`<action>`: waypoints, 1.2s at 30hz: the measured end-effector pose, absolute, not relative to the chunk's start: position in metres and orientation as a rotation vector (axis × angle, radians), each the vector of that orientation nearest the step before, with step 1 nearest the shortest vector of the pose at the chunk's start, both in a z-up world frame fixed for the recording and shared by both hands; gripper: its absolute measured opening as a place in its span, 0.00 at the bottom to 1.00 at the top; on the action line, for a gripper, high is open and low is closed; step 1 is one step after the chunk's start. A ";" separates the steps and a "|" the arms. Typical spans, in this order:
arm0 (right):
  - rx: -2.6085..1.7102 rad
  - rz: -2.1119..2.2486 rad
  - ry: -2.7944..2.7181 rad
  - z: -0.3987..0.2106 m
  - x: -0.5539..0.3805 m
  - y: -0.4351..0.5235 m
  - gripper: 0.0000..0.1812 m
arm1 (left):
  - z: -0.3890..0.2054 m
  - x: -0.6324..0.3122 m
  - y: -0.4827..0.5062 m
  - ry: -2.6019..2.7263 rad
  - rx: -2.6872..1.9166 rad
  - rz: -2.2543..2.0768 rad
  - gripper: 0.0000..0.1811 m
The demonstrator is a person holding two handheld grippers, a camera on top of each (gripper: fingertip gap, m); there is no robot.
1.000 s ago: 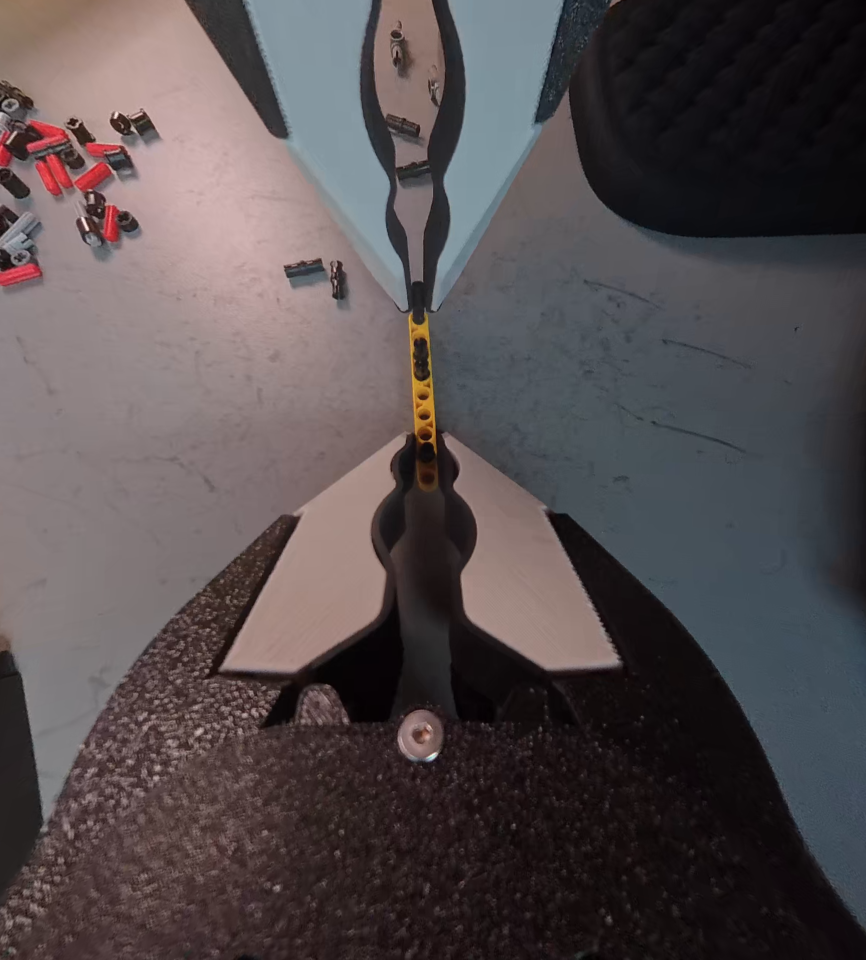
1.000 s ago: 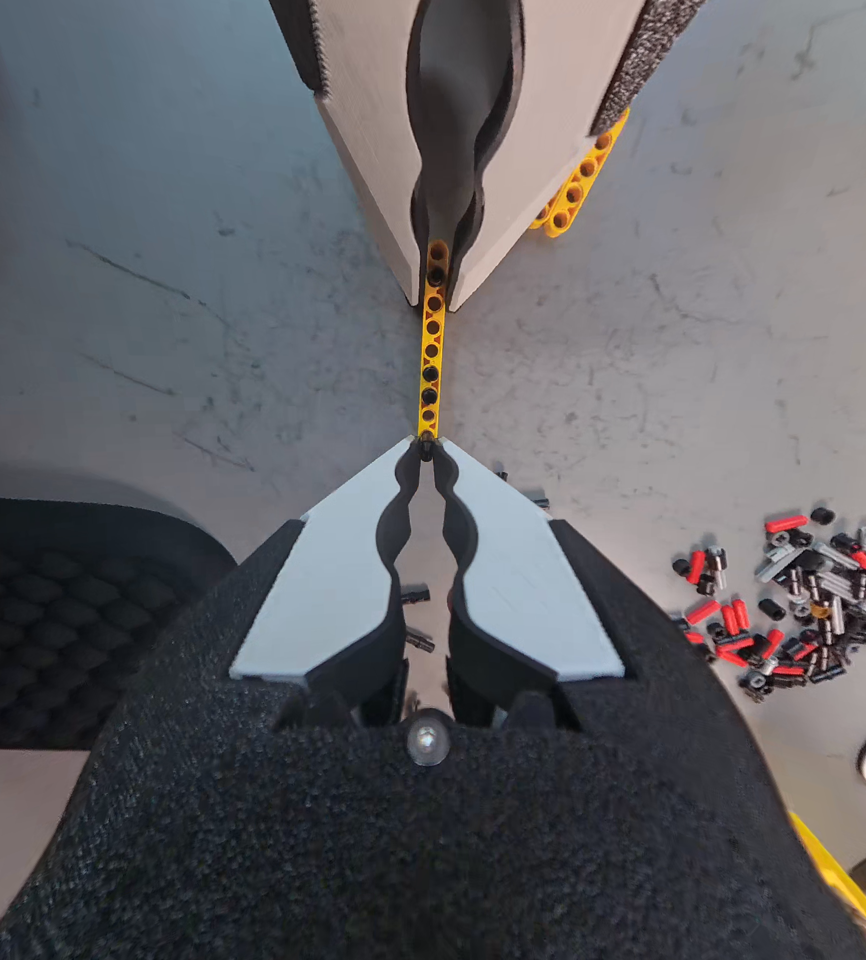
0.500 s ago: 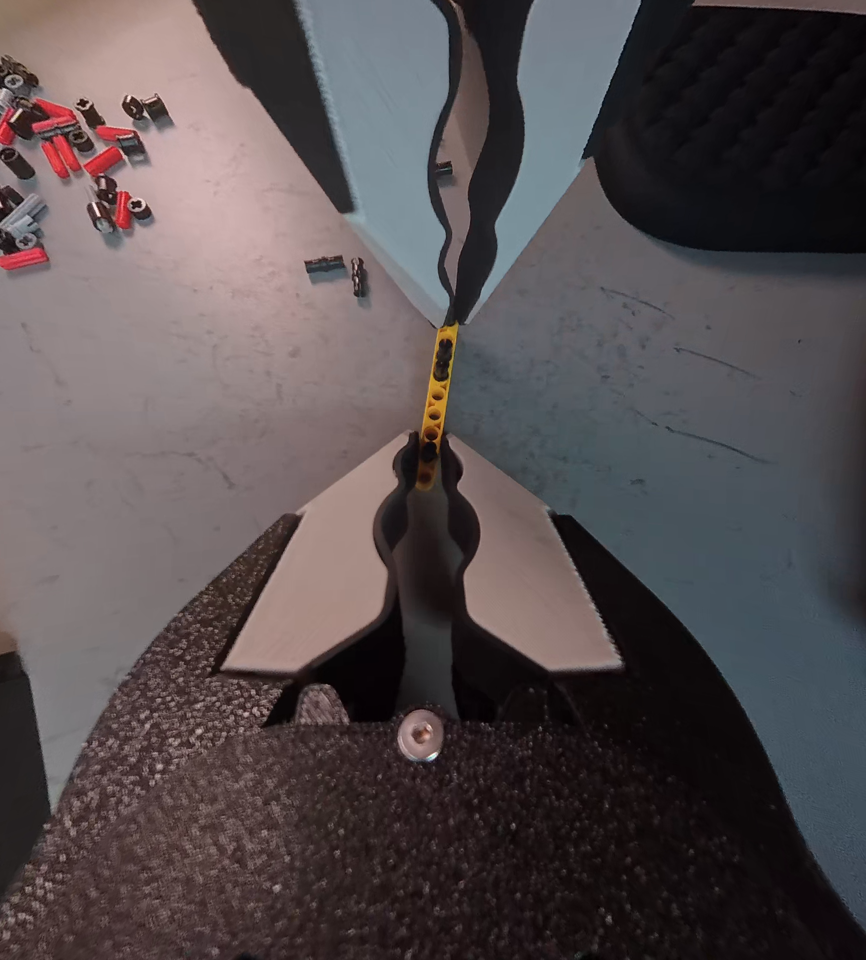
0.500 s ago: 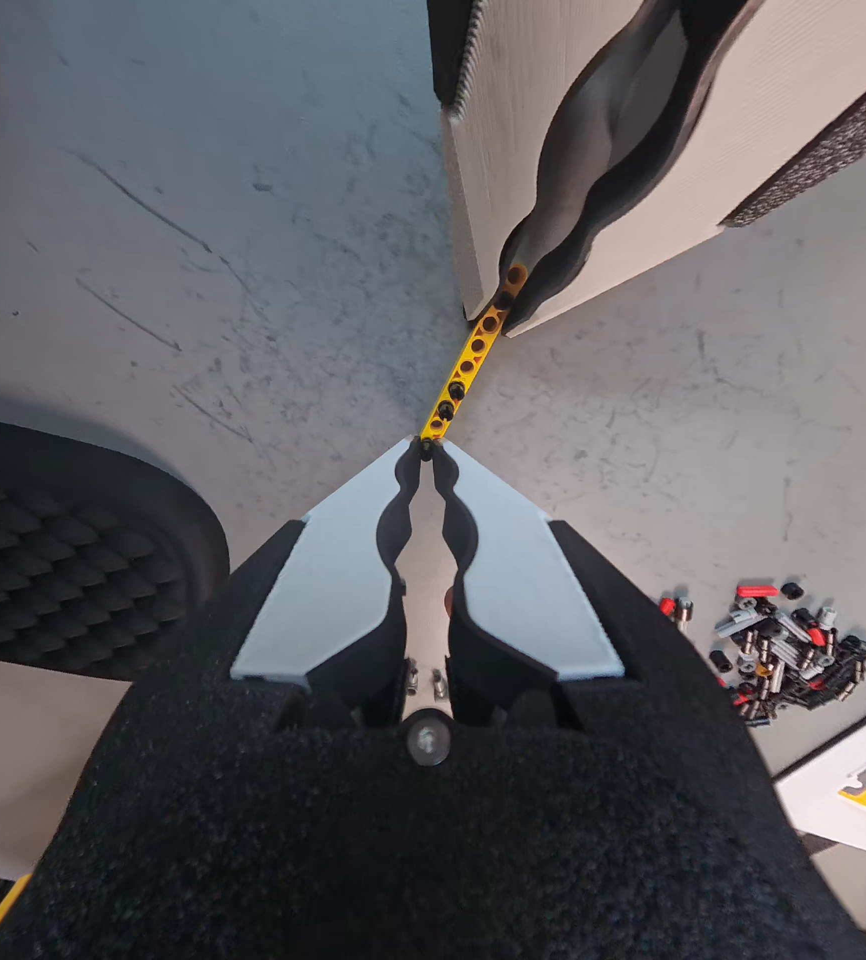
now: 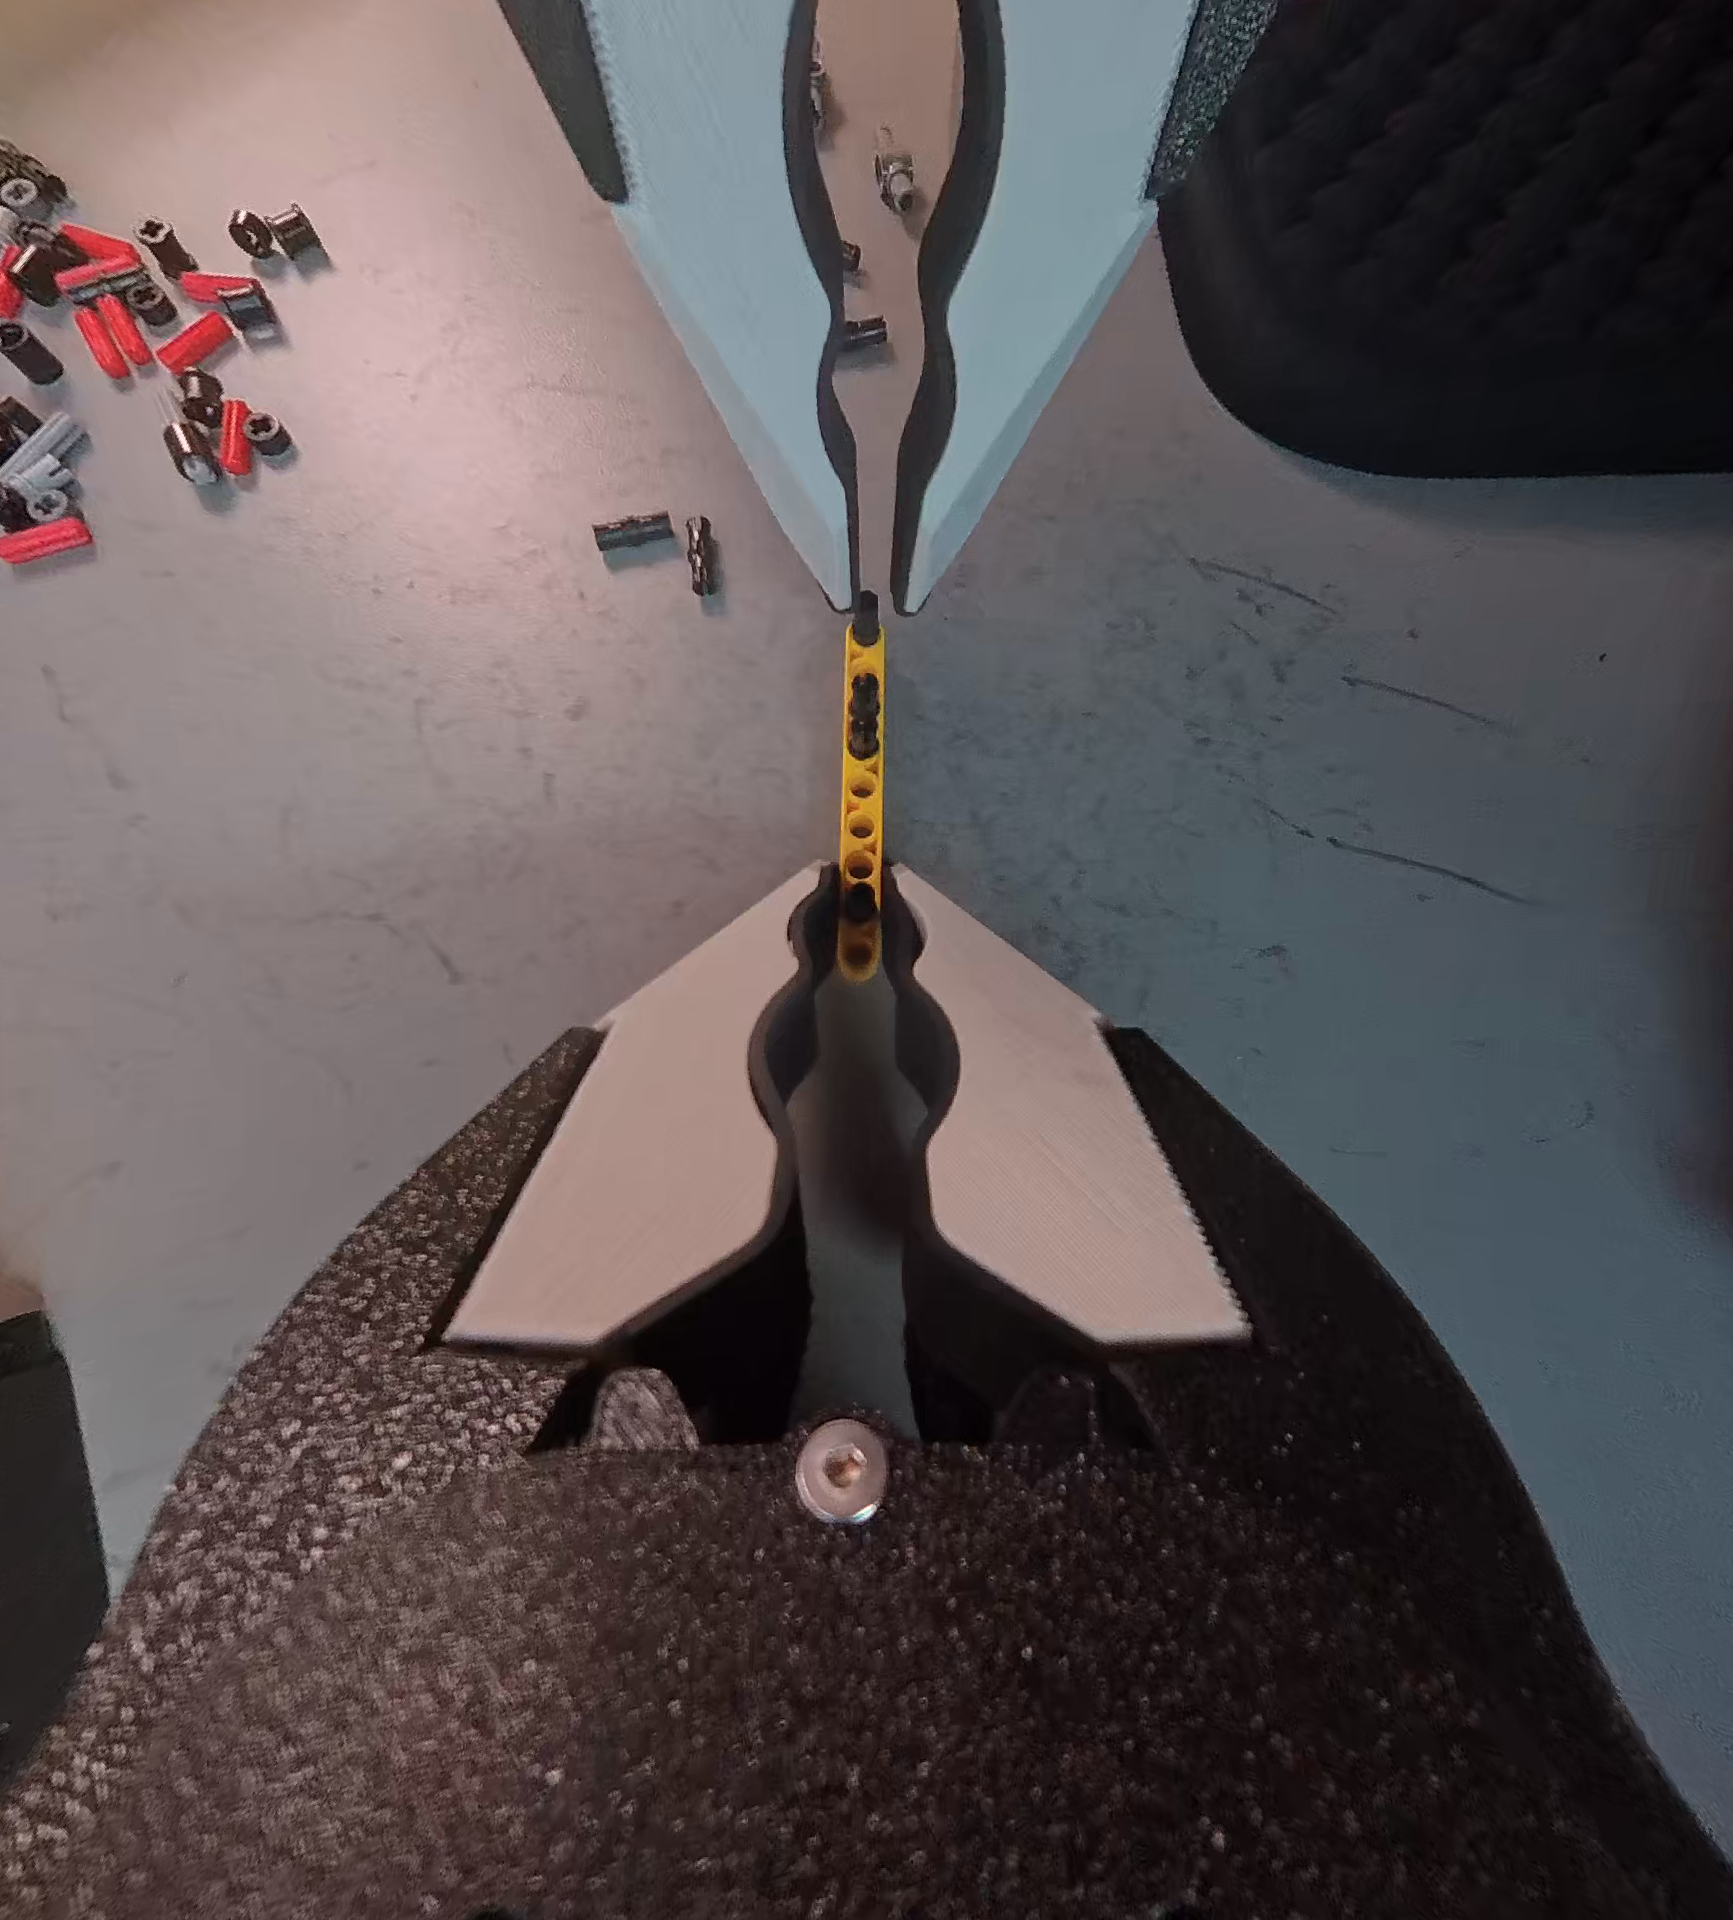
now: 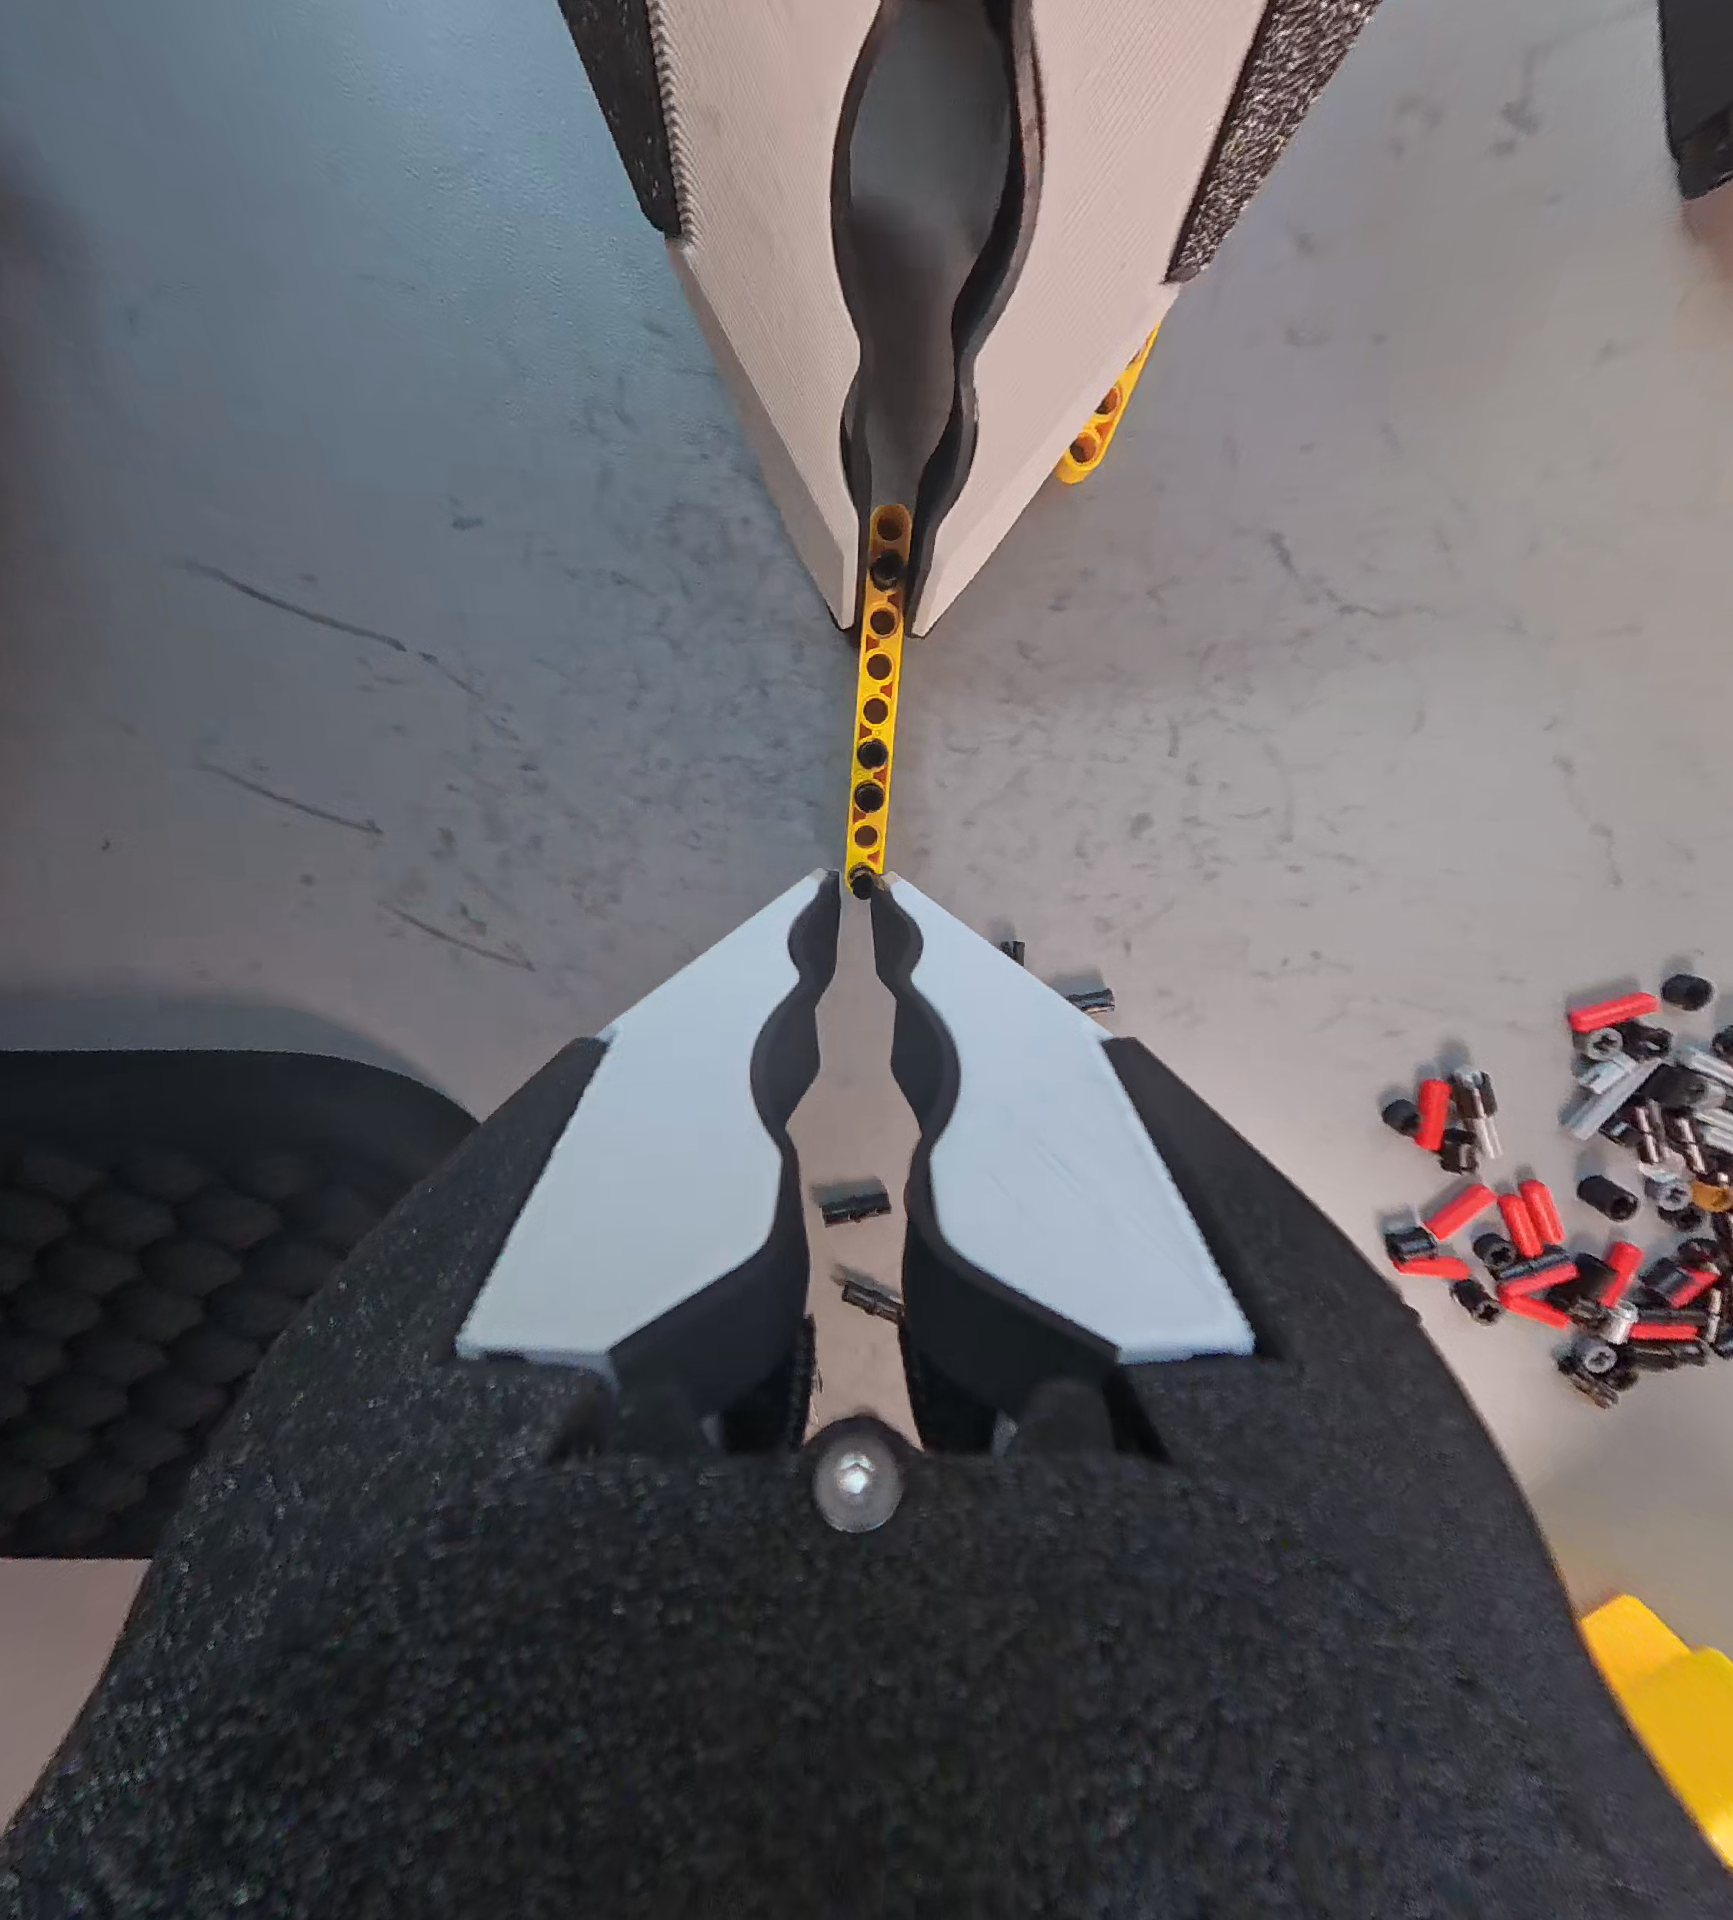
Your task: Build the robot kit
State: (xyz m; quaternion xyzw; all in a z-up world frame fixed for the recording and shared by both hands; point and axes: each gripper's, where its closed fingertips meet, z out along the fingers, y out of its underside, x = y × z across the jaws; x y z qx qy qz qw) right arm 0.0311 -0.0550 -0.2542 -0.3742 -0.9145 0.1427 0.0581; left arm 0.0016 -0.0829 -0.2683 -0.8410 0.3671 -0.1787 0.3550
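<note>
Workbench setting, scuffed grey tabletop (image 5: 322, 935), heap of small plastic connector pins (image 6: 1672, 1195), black foam pad (image 5: 1527, 218)

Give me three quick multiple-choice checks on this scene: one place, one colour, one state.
1. In the left wrist view, the pile of small parts lies at:
A. upper left
B. lower right
C. centre

2. The perforated beam is:
A. red
B. grey
C. yellow

3. The left tool is:
A. open and empty
B. shut on the beam
C. lying on the table

Answers:
1. A, the red, black and grey pieces sit by the left edge, near the top.
2. C, it is yellow between the two tools.
3. B, its tips clamp the beam's near end.
</note>
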 end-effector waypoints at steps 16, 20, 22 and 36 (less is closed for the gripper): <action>-1.142 0.369 -2.838 -0.259 0.031 -0.055 0.01 | -0.268 0.001 -0.083 0.952 -2.169 -0.449 0.04; -1.197 0.391 -2.781 -0.259 0.030 -0.056 0.01 | -0.268 0.002 -0.083 0.957 -2.165 -0.441 0.04; -1.241 0.408 -2.756 -0.259 0.030 -0.055 0.01 | -0.268 0.002 -0.083 0.957 -2.166 -0.444 0.04; -1.351 0.872 -2.334 -0.258 0.029 -0.050 0.09 | -0.268 0.002 -0.084 0.972 -2.157 -0.435 0.04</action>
